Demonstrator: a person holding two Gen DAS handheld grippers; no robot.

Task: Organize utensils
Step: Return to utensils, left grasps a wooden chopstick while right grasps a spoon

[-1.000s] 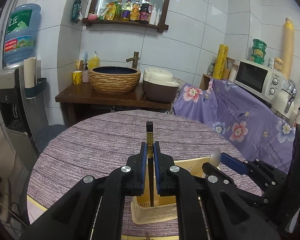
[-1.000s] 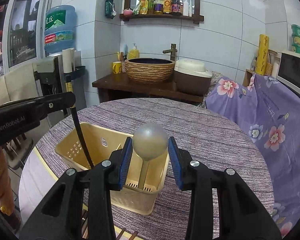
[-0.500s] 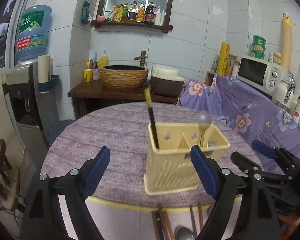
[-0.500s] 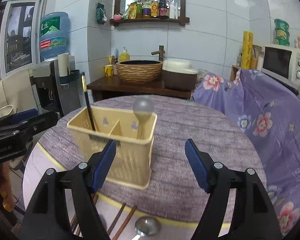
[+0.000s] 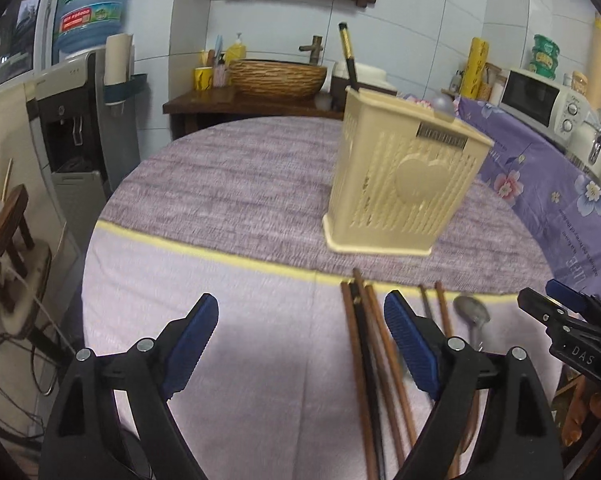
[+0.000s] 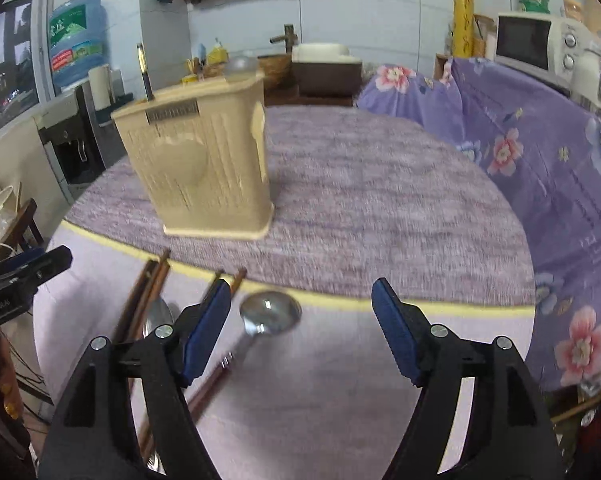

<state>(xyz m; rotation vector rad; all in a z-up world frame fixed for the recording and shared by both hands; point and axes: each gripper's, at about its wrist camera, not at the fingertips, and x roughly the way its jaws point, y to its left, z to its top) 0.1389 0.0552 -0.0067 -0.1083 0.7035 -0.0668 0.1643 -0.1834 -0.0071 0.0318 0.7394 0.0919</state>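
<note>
A cream plastic utensil holder (image 5: 404, 184) (image 6: 204, 168) stands upright on the round table. A black chopstick (image 5: 348, 56) (image 6: 145, 76) and a spoon (image 5: 442, 103) (image 6: 240, 66) stand in it. Several brown chopsticks (image 5: 370, 356) (image 6: 144, 300) and a metal spoon (image 5: 472, 316) (image 6: 268, 314) lie on the pale near part of the table. My left gripper (image 5: 300, 340) is open and empty, low over the table, left of the chopsticks. My right gripper (image 6: 300, 320) is open and empty, just right of the spoon's bowl.
The table has a purple woven cloth (image 5: 236, 184) with a yellow edge line. A floral-covered counter with a microwave (image 5: 540, 96) runs along the right. A water dispenser (image 5: 84, 120) stands at the left, a basin shelf (image 5: 276, 80) behind.
Both grippers let go of the chopstick and spoon in the holder, opened wide, and pulled back and down toward the near table edge, where the loose utensils now show.
</note>
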